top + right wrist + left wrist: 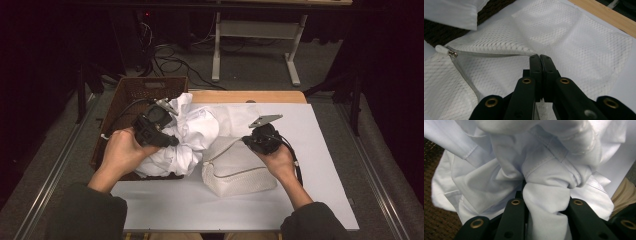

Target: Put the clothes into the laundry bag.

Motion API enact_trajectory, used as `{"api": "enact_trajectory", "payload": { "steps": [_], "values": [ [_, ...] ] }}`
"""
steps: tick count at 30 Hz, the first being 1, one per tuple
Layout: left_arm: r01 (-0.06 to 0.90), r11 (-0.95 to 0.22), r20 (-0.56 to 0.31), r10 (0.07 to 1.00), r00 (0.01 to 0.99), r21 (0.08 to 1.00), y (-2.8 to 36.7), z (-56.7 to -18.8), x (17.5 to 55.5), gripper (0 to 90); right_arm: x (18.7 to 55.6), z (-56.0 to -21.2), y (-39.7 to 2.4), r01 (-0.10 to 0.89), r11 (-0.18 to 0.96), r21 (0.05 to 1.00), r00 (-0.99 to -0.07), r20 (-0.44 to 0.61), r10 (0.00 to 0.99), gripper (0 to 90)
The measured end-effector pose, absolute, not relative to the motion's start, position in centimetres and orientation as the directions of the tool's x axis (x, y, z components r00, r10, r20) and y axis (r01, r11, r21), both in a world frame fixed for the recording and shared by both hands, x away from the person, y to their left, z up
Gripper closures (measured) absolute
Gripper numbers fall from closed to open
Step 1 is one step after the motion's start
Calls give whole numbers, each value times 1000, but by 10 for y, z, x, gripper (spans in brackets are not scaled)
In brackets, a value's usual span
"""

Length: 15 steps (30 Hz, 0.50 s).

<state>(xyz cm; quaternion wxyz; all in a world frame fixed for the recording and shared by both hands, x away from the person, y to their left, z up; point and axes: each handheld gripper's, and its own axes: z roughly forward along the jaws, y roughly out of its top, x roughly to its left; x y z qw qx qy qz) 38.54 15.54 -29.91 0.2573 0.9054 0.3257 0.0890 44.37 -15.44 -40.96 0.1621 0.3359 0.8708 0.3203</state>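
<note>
A white sheet [320, 165] covers most of the table [250, 96], whose wooden edge shows at the far side. At the table's left edge stands a brown woven basket [131, 92], and a crumpled white shirt [192, 132] spills out of it onto the sheet. Just right of the shirt and touching it lies a white mesh laundry bag [235, 172] (its grey zipper runs along the upper edge, with the small metal pull [452, 53] at the end nearest the basket).

The left gripper [167, 137] sits over the basket's near right corner, its jaws pinching a thick bunched fold of the shirt [546, 195]; in the left gripper view the cloth fills the gap between them. The right gripper [248, 141] rests at the bag's upper right edge, its jaws pressed together on the mesh [579, 47] beside the zipper line, nipping a thin fold of it.
</note>
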Motion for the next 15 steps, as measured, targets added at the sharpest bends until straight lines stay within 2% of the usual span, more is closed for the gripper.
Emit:
{"api": "enact_trajectory", "payload": {
  "steps": [11, 15],
  "values": [
    [484, -705, -24, 554, 832, 518, 120, -303, 367, 759, 454, -407, -158, 495, 542, 679, -701, -57, 711, 900],
    [463, -716, -57, 513, 857, 522, 108, -308, 361, 759, 455, -408, -159, 494, 542, 679, -702, -55, 710, 900]
  ]
}}
